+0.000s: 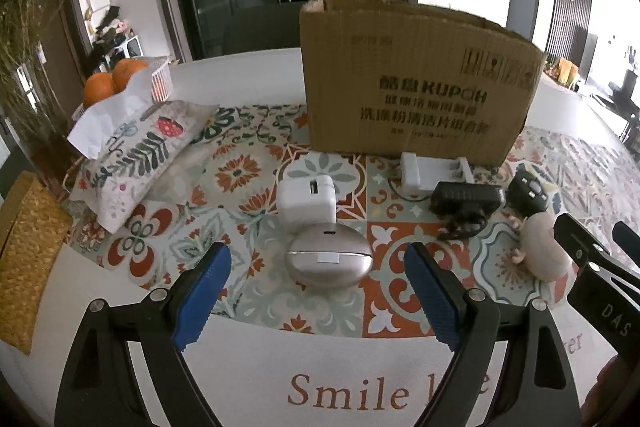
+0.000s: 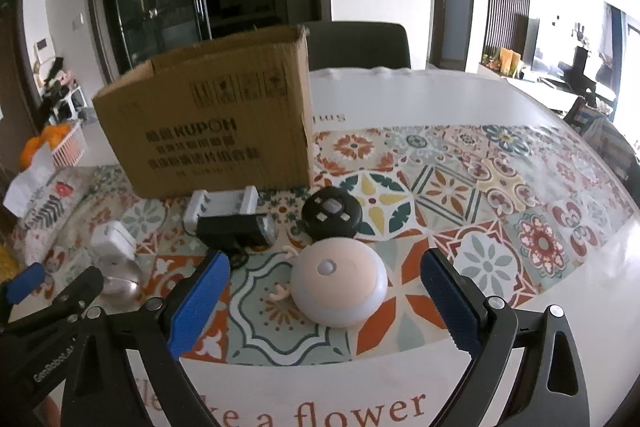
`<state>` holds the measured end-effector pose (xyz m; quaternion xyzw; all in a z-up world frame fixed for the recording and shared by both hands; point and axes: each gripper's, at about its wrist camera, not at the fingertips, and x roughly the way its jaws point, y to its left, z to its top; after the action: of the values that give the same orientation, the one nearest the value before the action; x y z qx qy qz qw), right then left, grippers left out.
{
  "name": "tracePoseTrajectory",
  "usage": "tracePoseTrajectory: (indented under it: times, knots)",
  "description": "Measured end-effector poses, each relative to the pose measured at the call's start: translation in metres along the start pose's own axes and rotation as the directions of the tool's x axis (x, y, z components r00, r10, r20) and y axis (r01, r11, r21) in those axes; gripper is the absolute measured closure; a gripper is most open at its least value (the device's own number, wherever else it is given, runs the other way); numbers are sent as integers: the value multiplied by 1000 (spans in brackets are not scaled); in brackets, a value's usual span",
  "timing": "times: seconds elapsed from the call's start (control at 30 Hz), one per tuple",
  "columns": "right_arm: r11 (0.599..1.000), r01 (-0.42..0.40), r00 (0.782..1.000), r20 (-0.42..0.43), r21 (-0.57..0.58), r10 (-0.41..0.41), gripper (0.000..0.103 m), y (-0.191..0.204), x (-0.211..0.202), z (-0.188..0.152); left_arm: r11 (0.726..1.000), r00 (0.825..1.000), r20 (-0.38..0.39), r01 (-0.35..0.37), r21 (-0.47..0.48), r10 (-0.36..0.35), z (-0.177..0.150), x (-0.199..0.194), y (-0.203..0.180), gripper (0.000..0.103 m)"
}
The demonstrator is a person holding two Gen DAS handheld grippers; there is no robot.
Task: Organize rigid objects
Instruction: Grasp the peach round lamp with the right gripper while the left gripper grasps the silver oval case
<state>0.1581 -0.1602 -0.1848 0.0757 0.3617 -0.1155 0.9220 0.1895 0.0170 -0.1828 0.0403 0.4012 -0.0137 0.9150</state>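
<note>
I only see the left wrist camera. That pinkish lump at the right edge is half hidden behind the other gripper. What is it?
Observer: A round, pale pink puck with a small button on top, lying flat on the mat.
Operator: Is the right gripper grabbing it?
Observer: No. The right gripper is open, with the puck between its fingers and neither pad touching.
Operator: What's the black thing behind it?
Observer: A round black disc with pale squares on top, just beyond the puck.
Operator: Anything on the table past the box's right side?
Observer: Nothing past the box, just bare mat and white tabletop.
</note>
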Motion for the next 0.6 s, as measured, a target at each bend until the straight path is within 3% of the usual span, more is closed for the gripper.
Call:
tracePoseTrajectory:
  times: [0.6]
  knots:
    - [999,32,996,-79,12,-31,6,-2,48,-10,999,997,-76,-27,18,28,-7,50,-5,14]
